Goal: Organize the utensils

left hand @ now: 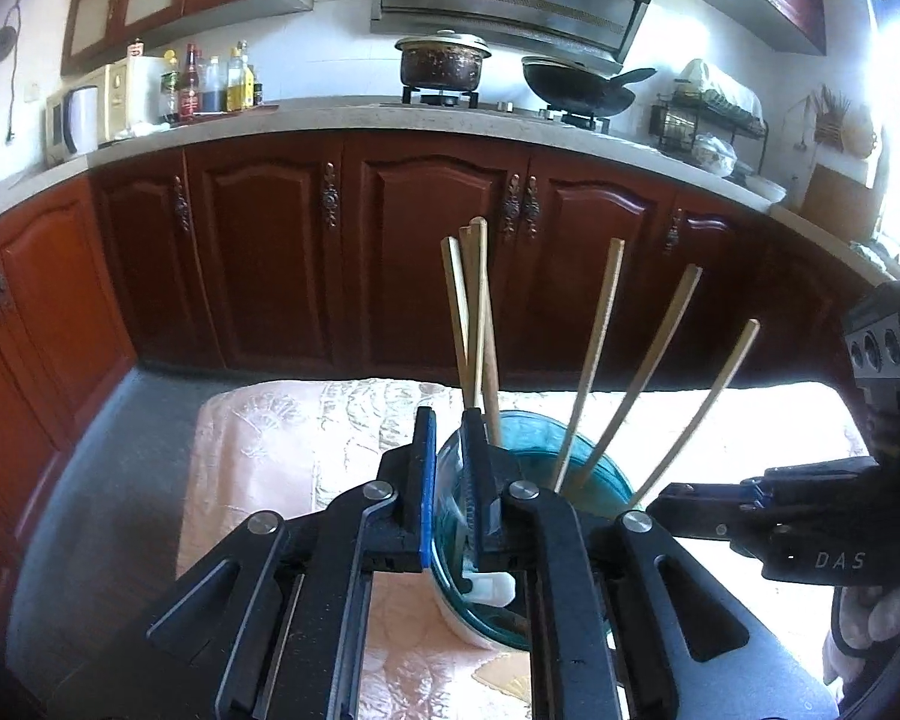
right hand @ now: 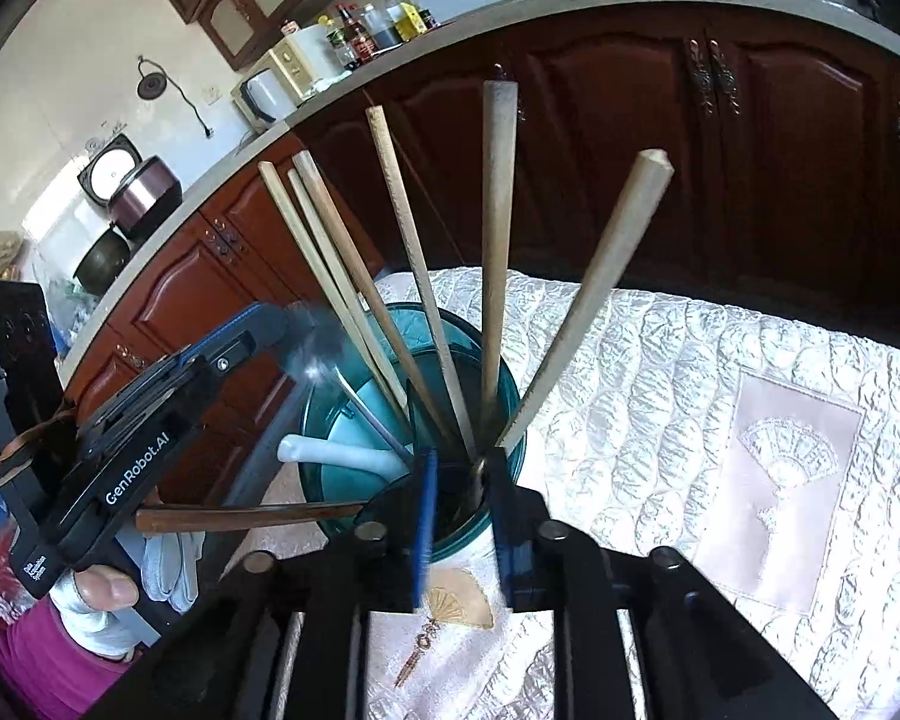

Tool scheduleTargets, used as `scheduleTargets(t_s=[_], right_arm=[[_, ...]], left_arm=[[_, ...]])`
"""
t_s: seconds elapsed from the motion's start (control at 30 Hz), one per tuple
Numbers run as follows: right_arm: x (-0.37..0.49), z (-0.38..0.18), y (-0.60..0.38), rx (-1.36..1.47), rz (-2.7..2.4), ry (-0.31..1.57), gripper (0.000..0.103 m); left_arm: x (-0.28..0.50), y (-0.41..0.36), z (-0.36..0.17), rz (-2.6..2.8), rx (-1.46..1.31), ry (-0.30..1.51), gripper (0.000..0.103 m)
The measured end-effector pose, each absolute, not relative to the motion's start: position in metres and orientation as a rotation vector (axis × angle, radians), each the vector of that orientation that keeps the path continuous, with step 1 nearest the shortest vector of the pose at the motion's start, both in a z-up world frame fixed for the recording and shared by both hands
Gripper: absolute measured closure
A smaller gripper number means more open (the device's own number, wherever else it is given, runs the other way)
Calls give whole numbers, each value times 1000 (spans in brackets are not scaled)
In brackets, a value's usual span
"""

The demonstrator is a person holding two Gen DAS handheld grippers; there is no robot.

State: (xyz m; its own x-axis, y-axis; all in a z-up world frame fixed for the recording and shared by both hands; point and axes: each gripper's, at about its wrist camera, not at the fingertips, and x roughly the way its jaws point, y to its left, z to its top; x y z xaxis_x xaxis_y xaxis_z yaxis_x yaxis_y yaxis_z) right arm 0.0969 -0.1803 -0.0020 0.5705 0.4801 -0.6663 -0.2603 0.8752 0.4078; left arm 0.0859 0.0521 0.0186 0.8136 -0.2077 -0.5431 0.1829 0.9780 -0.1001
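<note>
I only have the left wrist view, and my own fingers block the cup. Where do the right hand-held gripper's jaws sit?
Observer: The right hand-held gripper straddles the near rim of the teal cup, with its jaws apart.
Operator: What is the white bit inside?
Observer: It is a white spoon handle lying low across the inside of the cup, under the chopsticks.
Operator: Is anything outside the cup?
Observer: A dark brown stick lies level beside the cup, below the left hand-held gripper. I cannot tell what it belongs to.
</note>
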Motion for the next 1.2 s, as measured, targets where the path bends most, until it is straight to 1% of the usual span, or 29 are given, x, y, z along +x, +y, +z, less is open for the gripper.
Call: scheduleTargets(t_s=[0.13,0.27,0.33,0.37,0.43,0.6,0.93,1.1,1.2], right_arm=[[92,3,-183,295,446,848,82],[84,10,-188,305,436,828,82],[79,13,-188,306,434,818,82],[75,16,-189,302,430,811,82],[70,19,-191,292,425,799,81],[52,30,-189,267,397,756,74],[20,33,-178,229,354,719,73],[7,38,-170,187,328,700,67],[-2,39,-171,173,313,686,65]], left_arm=[[86,57,27,-225,-80,594,78],[82,62,37,-224,-96,586,74],[78,65,42,-211,-100,584,69],[75,67,44,-204,-101,584,68],[69,72,47,-187,-109,584,61],[53,86,47,-97,-127,615,59],[9,84,39,-11,-90,629,59],[-6,72,43,-15,-102,627,59],[-13,63,46,-21,-93,619,59]])
